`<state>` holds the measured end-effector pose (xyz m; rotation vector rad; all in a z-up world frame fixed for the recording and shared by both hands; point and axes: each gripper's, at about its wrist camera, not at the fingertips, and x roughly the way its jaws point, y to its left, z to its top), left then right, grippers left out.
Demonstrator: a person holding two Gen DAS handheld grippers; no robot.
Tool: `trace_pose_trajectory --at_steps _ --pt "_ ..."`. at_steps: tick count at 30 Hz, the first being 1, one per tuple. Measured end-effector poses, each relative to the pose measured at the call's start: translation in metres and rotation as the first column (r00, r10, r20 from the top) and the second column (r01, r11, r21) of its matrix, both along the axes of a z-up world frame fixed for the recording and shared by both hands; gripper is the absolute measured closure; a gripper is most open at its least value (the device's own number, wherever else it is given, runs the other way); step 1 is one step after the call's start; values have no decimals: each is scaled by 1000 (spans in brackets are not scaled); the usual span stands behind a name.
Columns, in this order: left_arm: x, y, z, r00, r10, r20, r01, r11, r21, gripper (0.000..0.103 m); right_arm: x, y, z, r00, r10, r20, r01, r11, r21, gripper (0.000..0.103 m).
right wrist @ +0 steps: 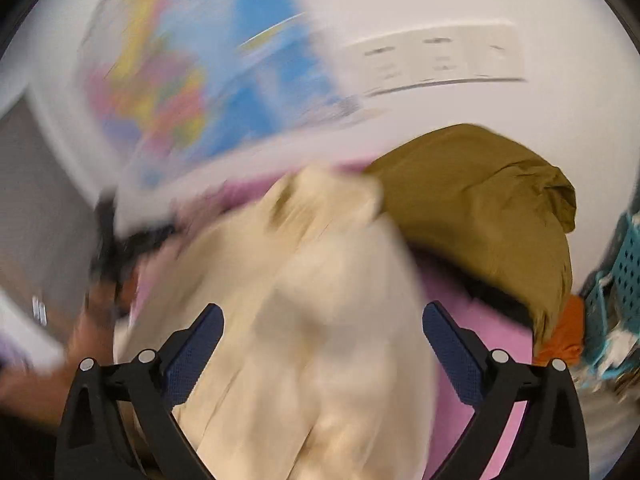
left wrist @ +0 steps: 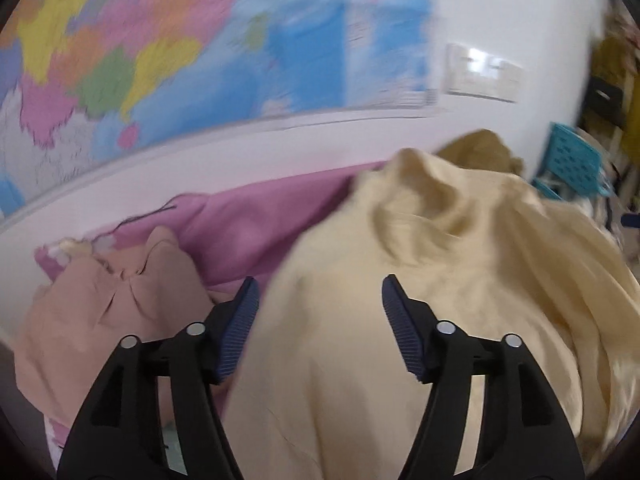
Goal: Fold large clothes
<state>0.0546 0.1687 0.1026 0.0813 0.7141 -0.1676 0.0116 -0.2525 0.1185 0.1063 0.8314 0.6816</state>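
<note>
Left wrist view, left tool (left wrist: 320,300) apart above cream garment (left wrist: 400,280), right tool (right wrist: 322,328) apart, teal basket (left wrist: 572,160) contents unclear

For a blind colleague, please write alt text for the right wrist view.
The open right tongs hover over a crumpled cream garment lying on a pink sheet, gripping nothing. An olive-brown cloth bundle sits behind, a blurred colourful map hangs on the white wall, and a teal basket stands at right.

A colourful wall map (left wrist: 168,40) is seen hung beside white wall sockets (left wrist: 482,72); a turquoise perforated basket (left wrist: 572,160) is glimpsed alongside.
</note>
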Motion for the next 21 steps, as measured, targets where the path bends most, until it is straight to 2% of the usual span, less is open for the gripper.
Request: trace_pose_trajectory --at_steps 3,6,7,8,10,11,13,14,16,17,18,21 --pt "-22 -24 4 995 -102 -7 102 994 -25 34 -50 30 -17 996 89 -21 -91 991 -102 6" --pt "-33 -47 1 985 -173 -16 173 984 -42 34 -60 52 -48 994 63 -95 -82 973 -215 7" --pt "-35 -51 -2 983 -183 -13 182 983 -37 33 -56 57 -59 991 54 -126 -82 971 -226 21" --pt "-37 -58 -3 980 -197 -14 197 980 -36 32 -54 60 -65 989 50 -140 -82 969 -233 53" --pt "-41 -66 -6 976 -218 -21 217 975 -48 32 -47 50 -62 988 39 -150 -67 980 -188 84" --pt "-44 -71 -7 973 -231 -24 229 972 -48 32 -46 42 -52 992 27 -123 -46 986 -158 95" --pt "-49 -77 -8 969 -248 -23 247 968 -39 32 -41 20 -30 996 -29 -85 21 995 -94 95" --pt "-53 -80 -8 965 -262 -22 261 965 -38 31 -39 -3 -7 996 -84 -34 83 996 -46 96" --pt "-58 -83 -7 959 -284 -15 284 958 -34 27 -35 -34 18 986 -166 25 166 986 -3 96" --pt "-61 -85 -6 955 -296 -10 295 955 -39 25 -30 -60 31 971 -236 46 235 972 26 96" --pt "-63 -87 -5 950 -312 -9 311 949 -49 24 -24 -79 36 955 -293 43 291 956 45 96" --pt "-65 -98 -7 935 -355 -15 353 932 -78 23 -2 -109 25 937 -348 -19 348 936 44 95"
